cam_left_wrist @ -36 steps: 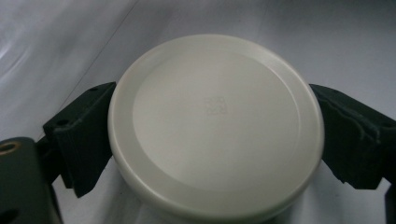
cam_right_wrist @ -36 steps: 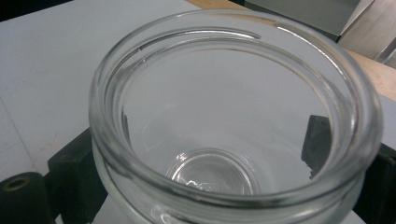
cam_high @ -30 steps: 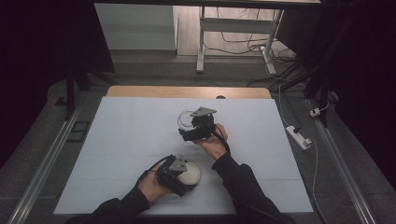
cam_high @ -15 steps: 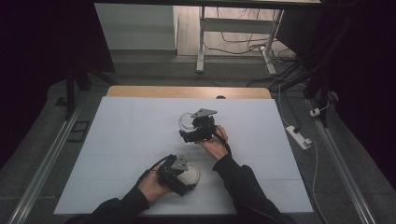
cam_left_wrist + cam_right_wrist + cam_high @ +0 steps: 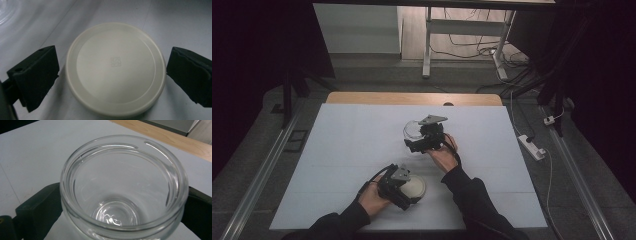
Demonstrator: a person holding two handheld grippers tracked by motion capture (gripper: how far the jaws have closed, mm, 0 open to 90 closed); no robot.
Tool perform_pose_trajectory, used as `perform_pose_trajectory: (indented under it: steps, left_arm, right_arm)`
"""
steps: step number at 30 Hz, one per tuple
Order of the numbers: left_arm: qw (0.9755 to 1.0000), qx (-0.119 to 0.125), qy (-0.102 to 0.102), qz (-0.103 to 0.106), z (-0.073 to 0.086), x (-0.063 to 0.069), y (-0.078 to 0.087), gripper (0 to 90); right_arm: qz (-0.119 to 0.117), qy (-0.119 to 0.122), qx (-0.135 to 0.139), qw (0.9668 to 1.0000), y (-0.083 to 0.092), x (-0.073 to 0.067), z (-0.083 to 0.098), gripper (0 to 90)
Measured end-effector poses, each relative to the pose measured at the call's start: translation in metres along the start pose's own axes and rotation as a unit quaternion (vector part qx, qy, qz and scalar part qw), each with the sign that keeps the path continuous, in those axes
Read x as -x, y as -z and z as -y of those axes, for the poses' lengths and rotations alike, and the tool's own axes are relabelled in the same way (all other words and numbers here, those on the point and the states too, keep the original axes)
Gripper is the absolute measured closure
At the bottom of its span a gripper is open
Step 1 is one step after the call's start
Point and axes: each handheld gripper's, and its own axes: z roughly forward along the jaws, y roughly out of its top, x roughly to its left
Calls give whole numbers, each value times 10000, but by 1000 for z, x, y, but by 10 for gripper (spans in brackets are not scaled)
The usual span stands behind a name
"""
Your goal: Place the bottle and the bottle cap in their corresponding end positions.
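Observation:
A round cream-white lid (image 5: 116, 68) lies flat on the white table, near the front edge in the high view (image 5: 416, 186). My left gripper (image 5: 112, 67) stands open around it, one black jaw on each side, with a narrow gap at the left jaw. From above, the left gripper (image 5: 404, 190) sits just left of the lid. A clear, empty glass jar (image 5: 125, 141) stands upright with its mouth open. My right gripper (image 5: 122, 202) is shut on its body, both jaws pressed to the glass. In the high view the jar (image 5: 412, 131) and right gripper (image 5: 418, 140) are mid-table.
The white table top (image 5: 347, 145) spreads wide to the left and right of both hands. A wooden strip (image 5: 412, 98) runs along its far edge. A power strip (image 5: 531, 146) lies on the floor to the right, and cables trail beyond the table.
The left gripper has shifted slightly around the lid. The right gripper and the jar have stayed in place.

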Motion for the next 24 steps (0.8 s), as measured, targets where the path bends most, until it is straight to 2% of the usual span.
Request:
perform_pose_trajectory:
  steps: [7,11,20,24]
  left_arm:
    - [9993,273,233,99,2,-4,15,0]
    - [9988,320,325,197,3,-6,22,0]
    - [9961,472,602,437,9,-14,40,0]
    - [9949,575,702,430,12,-17,49,0]
  right_arm:
    - [-2,-77,-5,10000,7,-1,1,0]
    - [2,-105,-67,9999,11,-3,2,0]
    - [-164,-170,-55,9997,23,-4,14,0]
    - [-257,-194,11,9995,28,-6,17,0]
